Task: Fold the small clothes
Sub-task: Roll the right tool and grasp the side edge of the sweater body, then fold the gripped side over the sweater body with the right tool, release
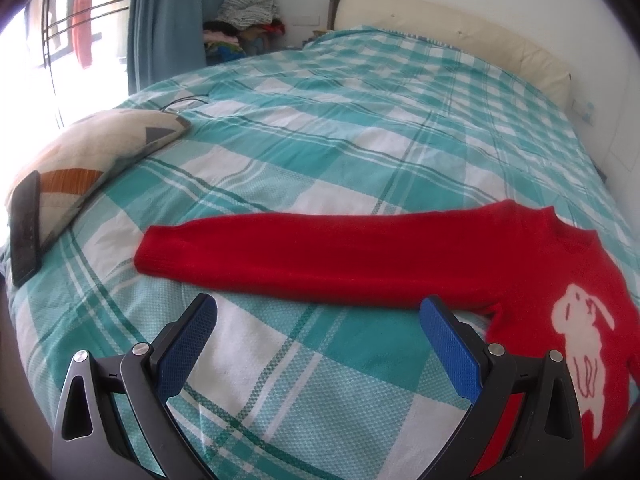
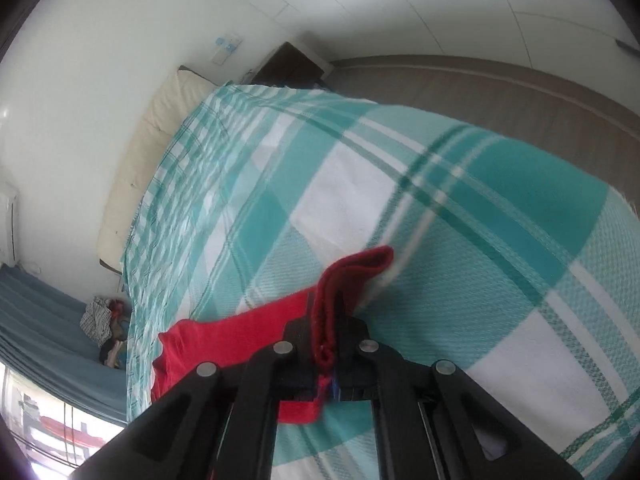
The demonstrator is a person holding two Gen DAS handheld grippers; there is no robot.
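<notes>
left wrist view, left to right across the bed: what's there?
Phone leaning on the patterned pillow → cuff end of the red sweater's sleeve → sweater neckline → white rabbit motif.

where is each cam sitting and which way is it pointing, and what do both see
Left wrist: rides the open left claw, angled down across the checked bedspread at the red sweater, pillow and phone; both blue fingers show.
Right wrist: rides the right claw, rolled sideways, facing the bed edge and wall; its black arms show, shut on the sweater's cuff.
Shared: sweater, bedspread, headboard.
</notes>
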